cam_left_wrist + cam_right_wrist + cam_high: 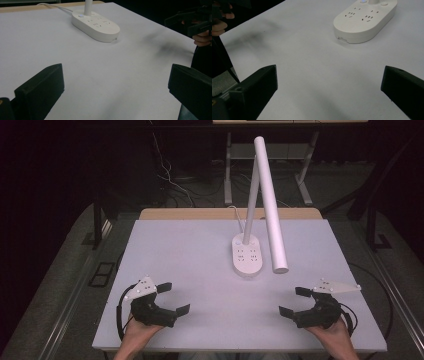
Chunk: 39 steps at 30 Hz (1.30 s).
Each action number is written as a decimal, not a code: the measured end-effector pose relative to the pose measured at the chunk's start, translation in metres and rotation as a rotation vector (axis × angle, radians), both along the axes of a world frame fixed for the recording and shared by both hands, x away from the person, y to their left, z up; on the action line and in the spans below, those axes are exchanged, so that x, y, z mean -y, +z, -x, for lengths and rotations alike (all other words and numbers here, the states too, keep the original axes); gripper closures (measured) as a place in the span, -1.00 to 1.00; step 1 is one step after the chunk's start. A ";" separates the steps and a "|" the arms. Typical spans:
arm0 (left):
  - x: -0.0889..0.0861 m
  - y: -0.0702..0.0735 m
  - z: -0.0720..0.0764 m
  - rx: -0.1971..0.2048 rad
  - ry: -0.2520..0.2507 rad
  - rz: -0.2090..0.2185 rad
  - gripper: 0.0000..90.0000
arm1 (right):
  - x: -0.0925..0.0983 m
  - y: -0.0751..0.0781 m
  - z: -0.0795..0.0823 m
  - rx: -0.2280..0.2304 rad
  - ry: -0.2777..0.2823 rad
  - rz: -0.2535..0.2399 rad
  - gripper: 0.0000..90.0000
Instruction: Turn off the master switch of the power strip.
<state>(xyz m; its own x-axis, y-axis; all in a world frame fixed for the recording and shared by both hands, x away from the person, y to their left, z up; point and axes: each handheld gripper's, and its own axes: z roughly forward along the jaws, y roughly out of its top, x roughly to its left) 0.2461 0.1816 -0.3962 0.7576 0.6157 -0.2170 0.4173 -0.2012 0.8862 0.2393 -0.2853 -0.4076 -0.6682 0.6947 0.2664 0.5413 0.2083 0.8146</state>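
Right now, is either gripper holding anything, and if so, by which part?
Nothing is held. The left gripper and the right gripper are both open above the light table, short of the white oval lamp base with sockets.

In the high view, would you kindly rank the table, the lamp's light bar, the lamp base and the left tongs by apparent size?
1. Table.
2. Light bar, though it sits nearer the camera.
3. Lamp base and left tongs: too alike to rank.

High view: overhead at the person's edge, facing forward and down across the whole surface (200, 250). Both gripper views: low, close above the surface, each angled inward toward the lamp base (96, 25), the landmark all three views share.
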 end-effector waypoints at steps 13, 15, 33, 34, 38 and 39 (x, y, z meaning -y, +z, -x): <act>0.008 0.008 -0.011 -0.019 -0.028 -0.022 -1.00 | 0.001 -0.001 0.000 -0.004 -0.003 0.003 -0.99; 0.010 0.012 -0.014 -0.013 -0.036 -0.019 -1.00 | 0.001 -0.001 0.000 -0.004 -0.003 0.003 -0.99; 0.023 0.027 -0.043 -0.035 -0.071 -0.064 -0.99 | 0.003 -0.002 0.000 -0.005 -0.003 0.007 -0.99; 0.024 0.028 -0.044 -0.035 -0.072 -0.068 -0.99 | 0.003 -0.002 0.000 -0.006 -0.002 0.007 -1.00; 0.025 0.029 -0.049 -0.037 -0.074 -0.071 -0.99 | 0.002 -0.002 0.000 -0.010 -0.002 0.008 -0.99; 0.025 0.030 -0.051 -0.040 -0.078 -0.078 -0.99 | 0.002 -0.002 0.000 -0.008 -0.001 0.010 -0.99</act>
